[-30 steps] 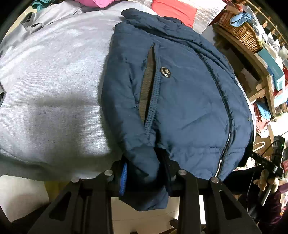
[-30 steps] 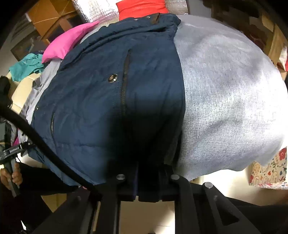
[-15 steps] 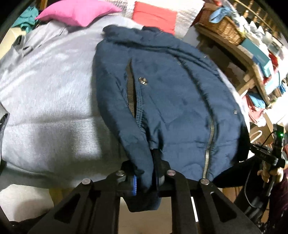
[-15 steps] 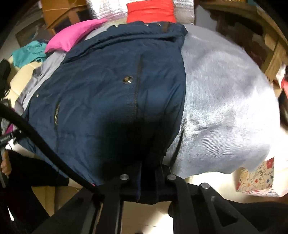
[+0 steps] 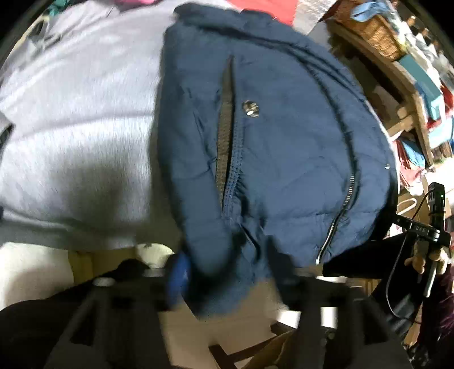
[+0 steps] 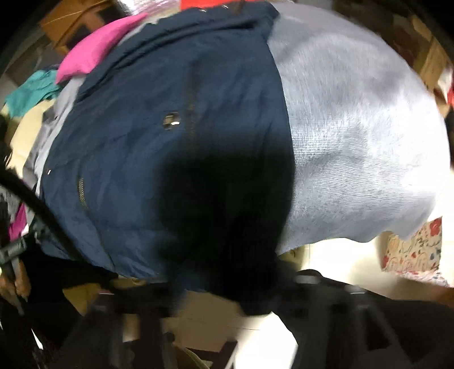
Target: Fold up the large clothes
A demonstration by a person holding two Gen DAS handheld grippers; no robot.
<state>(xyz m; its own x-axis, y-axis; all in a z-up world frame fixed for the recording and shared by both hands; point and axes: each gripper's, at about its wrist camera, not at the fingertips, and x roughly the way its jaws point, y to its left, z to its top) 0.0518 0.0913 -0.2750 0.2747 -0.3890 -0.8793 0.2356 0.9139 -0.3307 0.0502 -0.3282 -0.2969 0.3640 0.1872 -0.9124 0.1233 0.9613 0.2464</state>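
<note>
A navy padded jacket [image 5: 283, 142] lies front-up, zip closed, on a grey knitted cover [image 5: 71, 113]. Its near hem hangs over the front edge. My left gripper [image 5: 227, 272] is at the hem's left corner. Its jaws are opening, and the hem hangs loose between the blurred fingers [image 5: 176, 272] without being pinched. In the right wrist view the jacket [image 6: 142, 142] fills the left half and the grey cover [image 6: 354, 127] the right. My right gripper [image 6: 227, 289] is at the hem's right corner in deep shadow. Its jaws are also opening, with the dark hem drooping between them.
A wooden shelf with a wicker basket [image 5: 377, 34] and boxes stands right of the jacket. A pink cushion [image 6: 93, 54], a teal cloth [image 6: 28, 90] and a red cushion [image 5: 264, 8] lie at the far side. A floral box [image 6: 414, 249] sits on the pale floor.
Both grippers pinched the jacket's hem in the earlier frames. Their jaws have now spread apart and the hem sags free between them. Both views are blurred by motion.
</note>
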